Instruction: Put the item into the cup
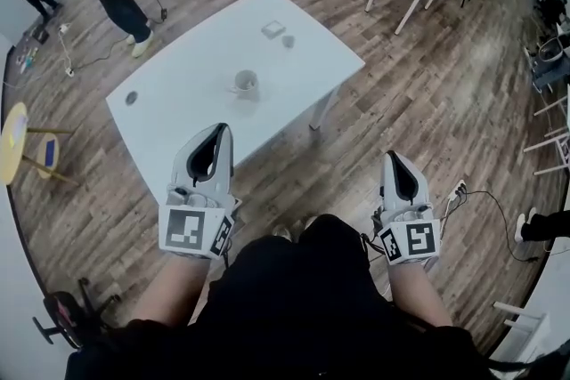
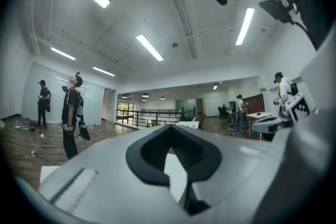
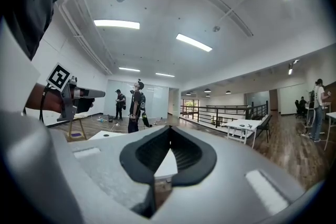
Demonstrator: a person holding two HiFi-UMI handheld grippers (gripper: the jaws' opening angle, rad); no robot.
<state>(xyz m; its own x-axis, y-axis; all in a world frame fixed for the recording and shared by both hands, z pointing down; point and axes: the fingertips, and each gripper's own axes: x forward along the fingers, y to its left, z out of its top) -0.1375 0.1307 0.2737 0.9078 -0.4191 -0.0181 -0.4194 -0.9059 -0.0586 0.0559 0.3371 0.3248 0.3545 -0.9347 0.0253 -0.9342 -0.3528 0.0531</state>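
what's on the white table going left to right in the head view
dark spot → cup → flat square piece → small grey lump

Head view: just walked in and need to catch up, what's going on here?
A person holds the left gripper and the right gripper level, both shut and empty, short of the white table. On it stands the cup, with a flat square item and a small grey item beyond it, all untouched. Nothing has been picked up yet.
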